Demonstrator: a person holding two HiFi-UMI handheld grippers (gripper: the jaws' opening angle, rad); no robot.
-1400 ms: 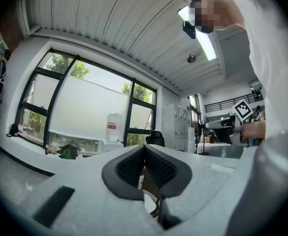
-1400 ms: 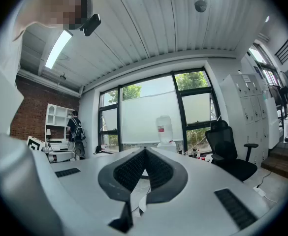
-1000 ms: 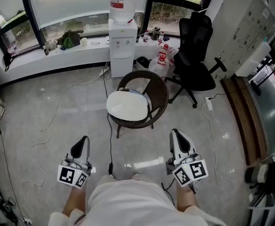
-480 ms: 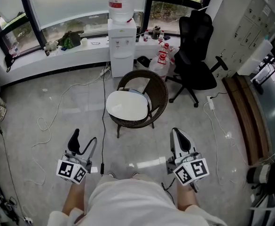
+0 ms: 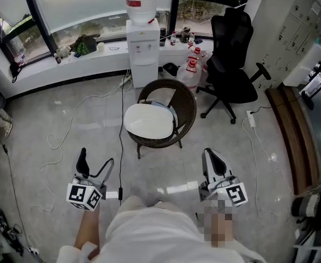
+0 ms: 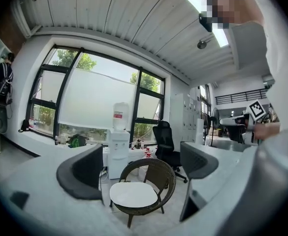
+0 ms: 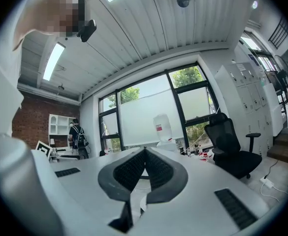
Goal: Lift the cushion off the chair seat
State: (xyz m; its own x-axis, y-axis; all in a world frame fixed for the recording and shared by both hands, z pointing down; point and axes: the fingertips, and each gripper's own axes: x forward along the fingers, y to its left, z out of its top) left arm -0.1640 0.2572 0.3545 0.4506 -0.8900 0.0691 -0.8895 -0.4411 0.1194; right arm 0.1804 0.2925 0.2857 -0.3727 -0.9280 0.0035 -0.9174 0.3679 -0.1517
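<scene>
A round white cushion point(image 5: 148, 124) lies on the seat of a brown wicker chair point(image 5: 184, 111) in the middle of the floor; the left gripper view frames the cushion point(image 6: 133, 194) and the chair point(image 6: 159, 173) between its jaws. My left gripper point(image 5: 96, 164) is at the lower left, well short of the chair, its jaws opening wide with nothing between them. My right gripper point(image 5: 213, 162) is at the lower right, shut and empty, also short of the chair. In the right gripper view its closed pads point(image 7: 144, 173) hide most of the chair.
A water dispenser point(image 5: 142, 43) stands behind the chair by the window ledge. A black office chair point(image 5: 232, 53) is at the back right. Cables point(image 5: 58, 141) trail over the tiled floor to the left. Wooden steps point(image 5: 289, 130) run along the right side.
The left gripper's jaws have gone from shut to wide open. Both grippers have shifted slightly on the floor side of the chair, the left one drifting left. The right gripper stays shut.
</scene>
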